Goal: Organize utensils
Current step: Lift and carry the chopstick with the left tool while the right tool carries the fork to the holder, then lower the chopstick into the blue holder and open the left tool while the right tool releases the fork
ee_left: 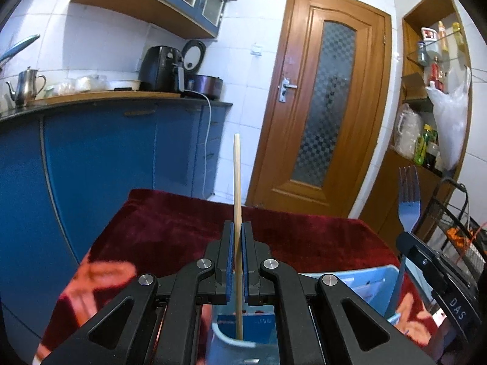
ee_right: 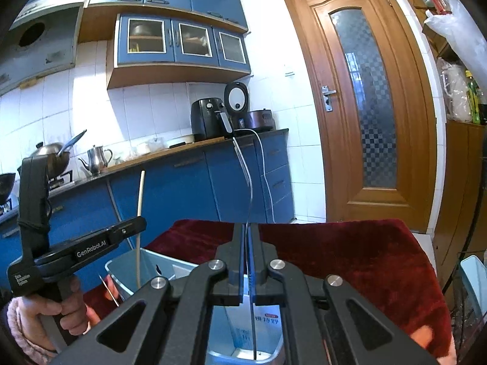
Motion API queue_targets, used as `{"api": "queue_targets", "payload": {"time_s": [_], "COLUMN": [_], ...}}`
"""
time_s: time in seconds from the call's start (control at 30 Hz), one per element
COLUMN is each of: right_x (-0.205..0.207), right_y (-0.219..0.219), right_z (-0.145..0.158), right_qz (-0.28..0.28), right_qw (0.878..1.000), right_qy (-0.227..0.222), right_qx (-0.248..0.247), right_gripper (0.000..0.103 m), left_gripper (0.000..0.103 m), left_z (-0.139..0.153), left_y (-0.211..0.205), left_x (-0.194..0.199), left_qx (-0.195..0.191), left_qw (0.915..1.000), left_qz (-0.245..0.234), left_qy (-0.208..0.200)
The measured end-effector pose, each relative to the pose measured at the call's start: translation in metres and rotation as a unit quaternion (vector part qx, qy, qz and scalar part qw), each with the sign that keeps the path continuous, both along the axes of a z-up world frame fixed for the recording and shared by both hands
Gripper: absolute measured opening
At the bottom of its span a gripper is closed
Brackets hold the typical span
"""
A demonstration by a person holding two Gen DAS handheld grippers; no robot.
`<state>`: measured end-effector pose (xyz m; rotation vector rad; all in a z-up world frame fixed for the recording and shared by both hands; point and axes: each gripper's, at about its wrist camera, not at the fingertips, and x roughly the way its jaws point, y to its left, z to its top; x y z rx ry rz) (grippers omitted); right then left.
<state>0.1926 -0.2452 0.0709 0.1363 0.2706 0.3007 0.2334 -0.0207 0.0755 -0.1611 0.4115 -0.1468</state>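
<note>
The left tool [ee_left: 238, 261] is clamped on a thin pale wooden chopstick [ee_left: 237, 182], which stands nearly upright between the blue pads. The chopstick's lower end reaches down into a light blue plastic utensil bin [ee_left: 377, 276], just inside its curved near rim. The bin sits on a table covered with a dark red velvet cloth [ee_left: 319, 237].

The right tool [ee_right: 247, 261] is clamped on a slim metal fork [ee_left: 409, 200], seen edge-on from the right wrist as a thin curved line rising above the jaws. From the left wrist the tines point upward and the handle runs down toward the bin, beside the right tool's black body. The fork's lower end hangs over the inside of the bin, above a printed blue and white packet [ee_right: 261, 322] lying in it.

A hand [ee_right: 65, 307] in a pink fuzzy sleeve [ee_right: 21, 328] grips the left tool's black handle. Behind stand blue kitchen cabinets [ee_left: 106, 152], a black air fryer [ee_right: 210, 118] and a brown wooden door with patterned glass [ee_left: 322, 103].
</note>
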Motion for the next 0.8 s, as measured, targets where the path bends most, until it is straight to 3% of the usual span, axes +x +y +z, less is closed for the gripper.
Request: {"api": "queue_targets", "payload": {"time_s": [0.23, 0.47, 0.6, 0.8], "right_x": [-0.009, -0.015, -0.022, -0.030], "right_y": [0.003, 0.003, 0.004, -0.001], "right_z": [-0.006, -0.009, 0.000, 0.014], "right_qz": [-0.010, -0.034, -0.037, -0.034], "right_qw": [0.998, 0.997, 0.998, 0.998], "right_qy": [0.041, 0.055, 0.049, 0.048], "right_qx": [-0.037, -0.032, -0.027, -0.007], "right_gripper": [0.004, 0.008, 0.021, 0.027], "left_gripper": [0.005, 0.022, 0.028, 0.029], "left_z": [-0.010, -0.007, -0.004, 0.004], "left_y": [-0.002, 0.001, 0.004, 0.007], "left_x": [-0.006, -0.010, -0.015, -0.023], "left_qx": [0.039, 0.036, 0.030, 0.034], "left_qw": [0.9985, 0.9969, 0.9968, 0.9963], "left_qz": [-0.033, -0.065, -0.070, -0.073], "left_qy": [0.021, 0.025, 0.021, 0.028]}}
